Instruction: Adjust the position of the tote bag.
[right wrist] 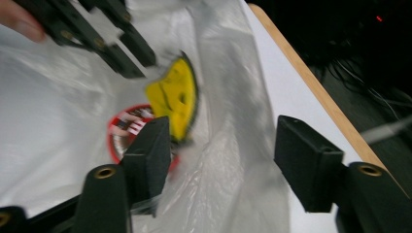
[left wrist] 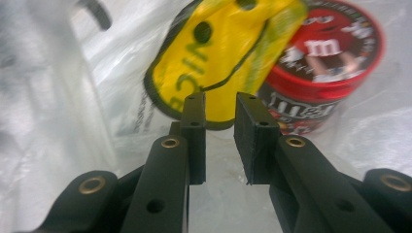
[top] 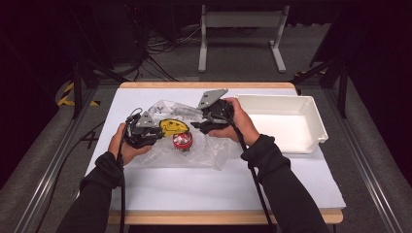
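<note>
A person's two sleeved forearms reach in from the near edge of a white table (top: 145, 184), each hand holding a black two-jaw gripper. The left gripper (left wrist: 223, 114) has its jaws set narrow with a small gap, tips right at the lower rim of a yellow smiley-face tag (left wrist: 221, 48); whether they pinch plastic film there cannot be told. Just beside the tag stands a small red candy tin (left wrist: 320, 73), and both sit in or on a crumpled clear plastic bag (top: 204, 150) spread mid-table. The right gripper (right wrist: 223, 155) stands wide, a ridge of the bag between its jaws but not pressed. Farther right is an empty white tray (top: 311, 109). The risk from here, judging by the slack film: the narrow jaws could catch only plastic and drag the whole bag, tipping the tin, or the tag could slip away from the tips.
</note>
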`<state>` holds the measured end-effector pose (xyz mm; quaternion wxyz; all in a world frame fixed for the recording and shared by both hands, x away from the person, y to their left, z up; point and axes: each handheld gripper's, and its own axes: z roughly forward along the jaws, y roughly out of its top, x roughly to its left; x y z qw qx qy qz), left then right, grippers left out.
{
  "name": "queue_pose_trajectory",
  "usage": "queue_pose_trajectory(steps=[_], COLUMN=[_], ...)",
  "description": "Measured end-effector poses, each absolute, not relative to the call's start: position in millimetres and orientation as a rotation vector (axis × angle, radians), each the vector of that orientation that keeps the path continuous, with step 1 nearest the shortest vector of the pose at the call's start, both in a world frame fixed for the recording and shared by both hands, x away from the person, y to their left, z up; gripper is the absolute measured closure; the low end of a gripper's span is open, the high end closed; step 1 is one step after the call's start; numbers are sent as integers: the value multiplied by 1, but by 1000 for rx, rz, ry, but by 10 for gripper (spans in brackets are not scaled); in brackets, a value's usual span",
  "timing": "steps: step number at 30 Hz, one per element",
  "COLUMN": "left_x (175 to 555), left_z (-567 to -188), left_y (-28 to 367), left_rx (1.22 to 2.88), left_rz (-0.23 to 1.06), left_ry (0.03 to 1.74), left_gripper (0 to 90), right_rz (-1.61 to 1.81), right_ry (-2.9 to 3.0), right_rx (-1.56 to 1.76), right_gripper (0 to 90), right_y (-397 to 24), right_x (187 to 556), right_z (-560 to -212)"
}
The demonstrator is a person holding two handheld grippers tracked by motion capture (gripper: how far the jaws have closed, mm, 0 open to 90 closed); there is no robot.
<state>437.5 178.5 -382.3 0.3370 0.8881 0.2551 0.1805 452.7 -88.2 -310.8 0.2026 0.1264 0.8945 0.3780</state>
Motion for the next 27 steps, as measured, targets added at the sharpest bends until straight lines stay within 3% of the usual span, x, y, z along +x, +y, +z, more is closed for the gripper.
queue_pose_trajectory(steps=[3,5,9,11,14,17,23,27], left_x=[437,437,439,441,446,451,460,463], left_z=[-382,-383,-386,-389,-398,-404,-416,-422], left_y=[176,175,174,175,176,180,189,197], left_rx=[2319,2327,2351,2367,2392,2396,2419,2432], left_rz=[458,461,464,468,482,468,477,477], left_ry=[653,657,662,680,736,773,868,914], left_gripper=[745,753,817,842,857,851,862,885], right_rz=[1068,1099,1146,1170,1250,1359,1494,1436], right_ry=[2487,2462,2429,2439,2409,2392,2377,2348], right_rx=[317,290,279,273,323,385,443,457], right_gripper=[398,521,585,548,344,214,129,174], right_y=[-86,-87,-89,-90,-96,-105,-119,-126], right_x=[447,443,438,437,436,438,439,438], right_z=[-307,-304,-298,-298,-294,-292,-290,-289])
